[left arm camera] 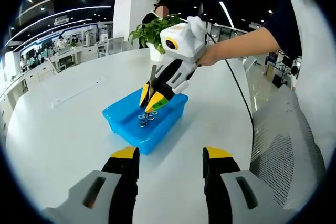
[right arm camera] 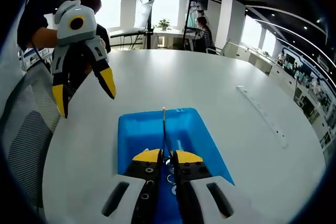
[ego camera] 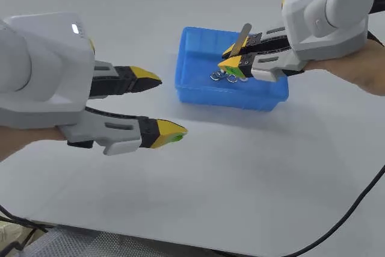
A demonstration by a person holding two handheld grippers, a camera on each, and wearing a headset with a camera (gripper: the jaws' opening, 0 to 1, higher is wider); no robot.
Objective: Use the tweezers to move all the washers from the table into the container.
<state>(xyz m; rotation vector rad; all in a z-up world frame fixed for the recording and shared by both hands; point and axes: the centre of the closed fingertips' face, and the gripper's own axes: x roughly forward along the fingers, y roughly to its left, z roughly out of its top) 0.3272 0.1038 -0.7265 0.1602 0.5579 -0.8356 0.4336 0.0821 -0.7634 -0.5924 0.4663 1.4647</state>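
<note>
My right gripper (ego camera: 230, 56) clamps the tweezers (ego camera: 243, 35) over the washers (ego camera: 224, 77) in the container (ego camera: 228, 95), left gripper (ego camera: 170, 104) spread empty at its 8 o'clock; drop-off step I reckon, next lift out gently.

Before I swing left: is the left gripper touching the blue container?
Apart. The left gripper hangs short of the blue container; the left gripper view shows bare white table between its open jaws and the container's near wall.

The blue rectangular container (ego camera: 240, 97) stands open on the white tabletop (ego camera: 240, 167). A few small metal washers (ego camera: 225, 77) lie close together on its floor. The thin tweezers (ego camera: 244, 33) are tilted above it, clamped between the jaws of the right gripper (ego camera: 229, 56).
</note>
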